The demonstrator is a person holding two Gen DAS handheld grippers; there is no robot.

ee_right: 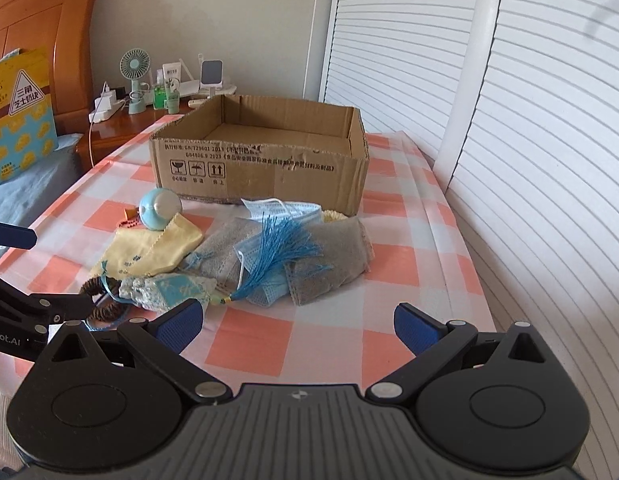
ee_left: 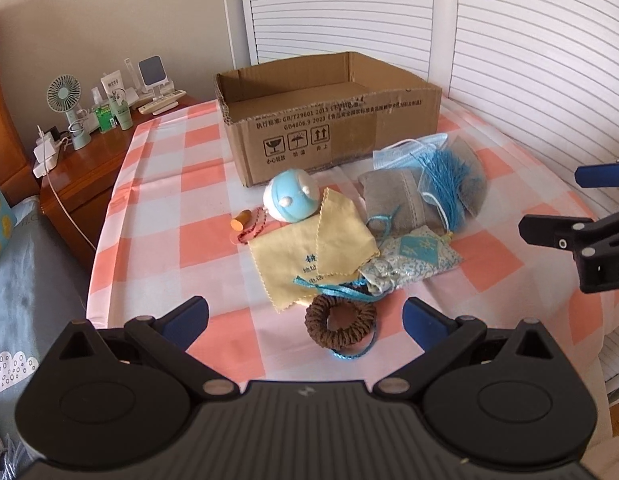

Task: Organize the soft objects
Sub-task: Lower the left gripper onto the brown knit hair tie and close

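On the checked cloth (ee_left: 157,184), a woven scrunchie (ee_left: 340,327), fringed tassel (ee_left: 445,180) and corrugated box (ee_left: 329,120) lay; left tool (ee_left: 305,320) and right tool (ee_right: 297,326) gaped wide, empty.

White louvred doors (ee_right: 509,120); wooden nightstand (ee_left: 89,168), orange headboard (ee_right: 41,20), beige wall (ee_left: 129,12)

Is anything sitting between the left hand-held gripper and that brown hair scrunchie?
Nothing visible. The left hand-held gripper is open, and the brown scrunchie lies right ahead of it on the checked cloth, with only a blue ribbon draped beside and under it.
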